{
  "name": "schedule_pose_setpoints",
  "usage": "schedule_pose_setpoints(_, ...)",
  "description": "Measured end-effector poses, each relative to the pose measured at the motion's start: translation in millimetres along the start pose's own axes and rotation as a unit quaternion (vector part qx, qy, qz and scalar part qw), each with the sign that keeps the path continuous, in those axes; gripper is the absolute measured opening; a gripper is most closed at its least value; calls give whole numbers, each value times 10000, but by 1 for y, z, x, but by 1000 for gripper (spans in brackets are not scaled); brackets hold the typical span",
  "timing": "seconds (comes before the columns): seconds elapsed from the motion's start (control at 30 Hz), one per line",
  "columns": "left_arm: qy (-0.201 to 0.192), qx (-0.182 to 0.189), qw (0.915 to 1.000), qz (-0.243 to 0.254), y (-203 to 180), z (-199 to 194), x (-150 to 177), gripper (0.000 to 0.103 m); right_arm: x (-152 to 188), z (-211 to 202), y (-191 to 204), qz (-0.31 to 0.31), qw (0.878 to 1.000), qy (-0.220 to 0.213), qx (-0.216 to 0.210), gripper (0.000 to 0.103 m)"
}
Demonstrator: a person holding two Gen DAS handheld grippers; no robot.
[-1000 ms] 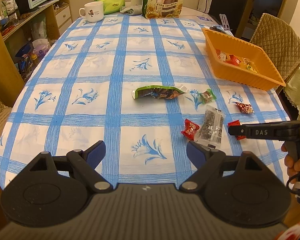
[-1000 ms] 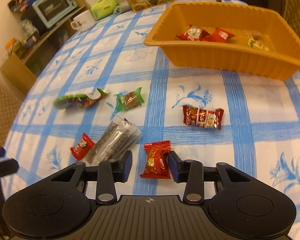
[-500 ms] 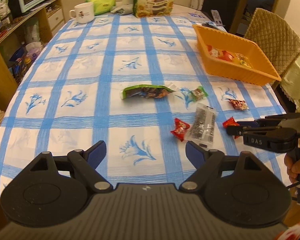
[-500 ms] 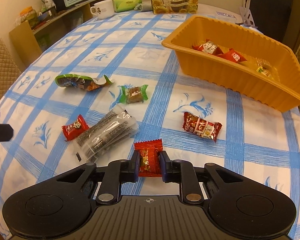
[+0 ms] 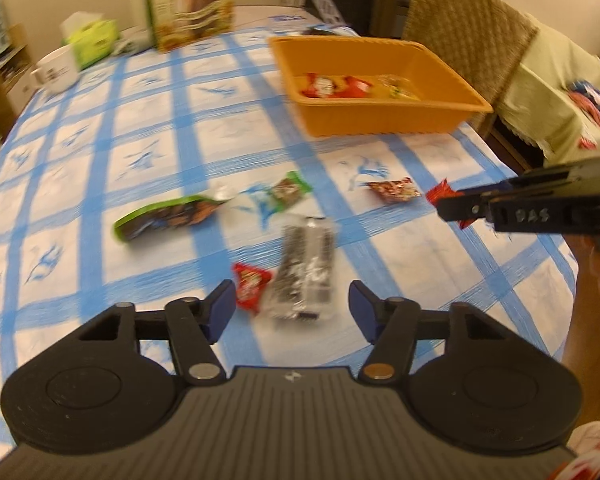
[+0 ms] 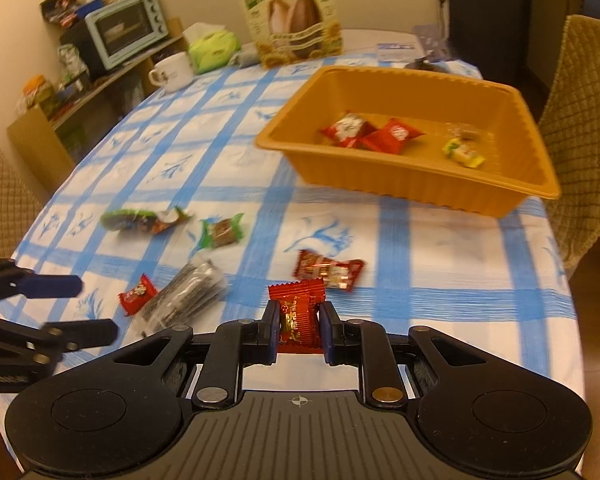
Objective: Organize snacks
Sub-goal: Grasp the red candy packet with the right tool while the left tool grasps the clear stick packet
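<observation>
My right gripper [image 6: 299, 330] is shut on a red candy [image 6: 296, 312] and holds it above the table; it shows in the left wrist view [image 5: 446, 204] too. The orange tray [image 6: 364, 174] stands ahead of it with several wrapped candies inside. My left gripper [image 5: 292, 308] is open, just before a clear dark-striped packet [image 5: 306, 268] and a small red candy [image 5: 250, 280]. A green snack bag [image 5: 168, 216], a green-ended candy [image 5: 286, 192] and a red patterned candy [image 5: 394, 190] lie on the blue-checked tablecloth.
A sunflower-seed box [image 6: 292, 12], a white mug [image 6: 172, 72] and a green tissue pack [image 6: 214, 50] stand at the table's far end. A padded chair [image 6: 584, 128] is at the right. A shelf with a toaster oven [image 6: 124, 30] is at the left.
My right gripper has closed on the red candy and lifted it off the table. My left gripper has moved forward and right, toward the clear packet and small red candy.
</observation>
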State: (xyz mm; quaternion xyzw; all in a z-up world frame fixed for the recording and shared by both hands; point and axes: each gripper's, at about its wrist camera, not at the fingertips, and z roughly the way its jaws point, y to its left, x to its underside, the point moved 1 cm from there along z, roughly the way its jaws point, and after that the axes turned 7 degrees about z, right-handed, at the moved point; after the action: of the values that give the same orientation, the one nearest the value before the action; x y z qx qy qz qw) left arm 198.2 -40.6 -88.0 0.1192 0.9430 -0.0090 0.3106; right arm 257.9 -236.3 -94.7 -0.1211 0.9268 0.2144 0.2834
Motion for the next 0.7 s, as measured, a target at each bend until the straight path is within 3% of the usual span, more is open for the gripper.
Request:
schedule_pose_setpoints(0.2, 102, 102, 9997, 200, -9, 28, -15, 53, -1, -14, -27, 241, 9996, -86, 128, 21)
schedule_pose_setpoints(0.57, 393, -65, 9986, 352, -10, 66, -30, 49, -4, -28, -64, 514, 9982, -170, 267, 21)
schedule_pose_setpoints(0.7, 488, -89, 9983, 311, -12, 73, -31, 40, -6, -29, -72, 536, 9980, -171, 278, 21)
